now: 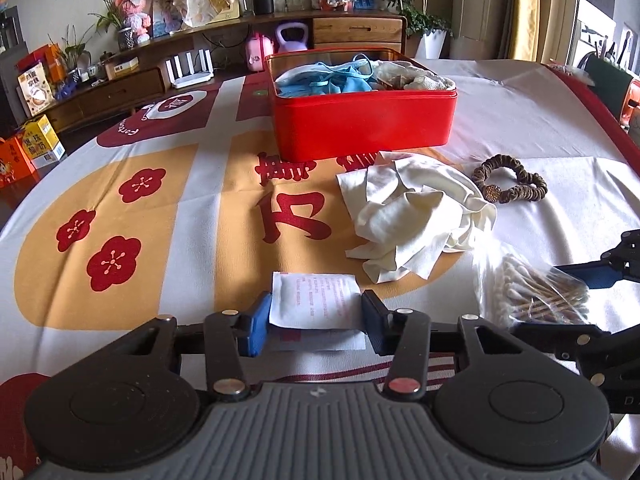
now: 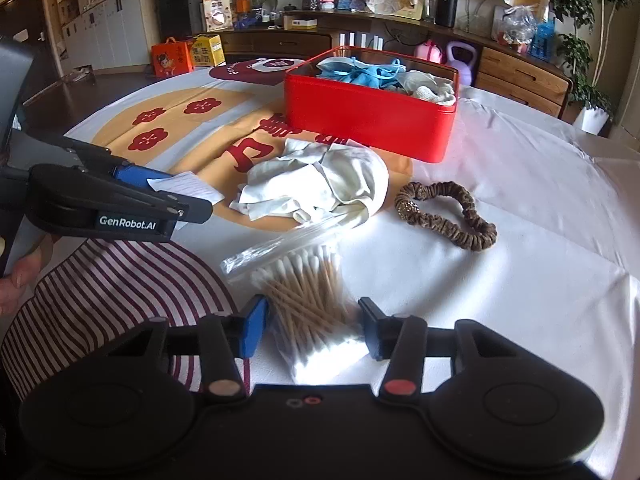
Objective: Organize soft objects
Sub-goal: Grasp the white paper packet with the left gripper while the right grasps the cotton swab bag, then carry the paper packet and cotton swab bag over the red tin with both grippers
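Observation:
A red tin box (image 1: 362, 126) (image 2: 368, 118) with blue and cream cloths inside stands on the table. A crumpled white cloth (image 1: 416, 220) (image 2: 320, 184) lies in front of it, and a brown scrunchie (image 1: 512, 184) (image 2: 444, 212) to its right. My left gripper (image 1: 316, 316) is open around a flat white packet (image 1: 314, 306) with red print, also seen in the right wrist view (image 2: 186, 186). My right gripper (image 2: 312, 328) is open around a clear bag of cotton swabs (image 2: 308, 304) (image 1: 536, 292).
The table wears a white, orange and red printed cloth (image 1: 140, 220). A wooden sideboard (image 1: 352, 32) with boxes, plants and a router stands beyond the far edge. Striped fabric (image 2: 112, 292) shows at lower left in the right wrist view.

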### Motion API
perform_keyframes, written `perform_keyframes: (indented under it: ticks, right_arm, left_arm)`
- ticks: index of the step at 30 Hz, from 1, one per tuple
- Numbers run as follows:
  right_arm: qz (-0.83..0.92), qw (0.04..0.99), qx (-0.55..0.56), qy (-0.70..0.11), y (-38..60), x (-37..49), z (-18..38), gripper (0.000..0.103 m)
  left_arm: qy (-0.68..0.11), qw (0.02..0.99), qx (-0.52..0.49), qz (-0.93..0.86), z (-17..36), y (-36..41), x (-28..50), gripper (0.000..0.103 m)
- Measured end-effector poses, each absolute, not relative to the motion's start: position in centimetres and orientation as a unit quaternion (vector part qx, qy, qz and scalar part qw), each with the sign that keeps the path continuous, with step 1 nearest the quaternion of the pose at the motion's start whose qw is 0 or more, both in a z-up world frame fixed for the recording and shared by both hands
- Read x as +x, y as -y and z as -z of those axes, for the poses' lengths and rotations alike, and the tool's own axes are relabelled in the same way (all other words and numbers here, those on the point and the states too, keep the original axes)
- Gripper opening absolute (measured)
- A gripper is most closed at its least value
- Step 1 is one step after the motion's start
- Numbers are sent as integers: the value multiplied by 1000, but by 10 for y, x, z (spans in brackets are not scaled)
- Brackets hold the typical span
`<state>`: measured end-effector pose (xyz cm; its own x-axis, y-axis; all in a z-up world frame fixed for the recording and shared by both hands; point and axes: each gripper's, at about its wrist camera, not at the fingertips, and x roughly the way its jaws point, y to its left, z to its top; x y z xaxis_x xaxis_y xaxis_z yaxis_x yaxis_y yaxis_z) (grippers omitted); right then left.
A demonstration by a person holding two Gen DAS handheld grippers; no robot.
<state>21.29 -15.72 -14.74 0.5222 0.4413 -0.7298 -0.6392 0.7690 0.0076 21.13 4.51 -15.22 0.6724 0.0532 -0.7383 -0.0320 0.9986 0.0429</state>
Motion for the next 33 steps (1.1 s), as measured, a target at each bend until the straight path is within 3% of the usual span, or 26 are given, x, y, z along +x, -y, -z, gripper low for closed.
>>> perform_keyframes:
  ticks: [6,33]
  right_arm:
    - [-298,869,-109,-379,163,211,142,41]
    - [-285,887,-23,-362,178,190,73,40]
  left_arm:
    - [-408,913,8,-28,150,-47,209,46]
    - [-374,927,-34,-22,98,-50,178,46]
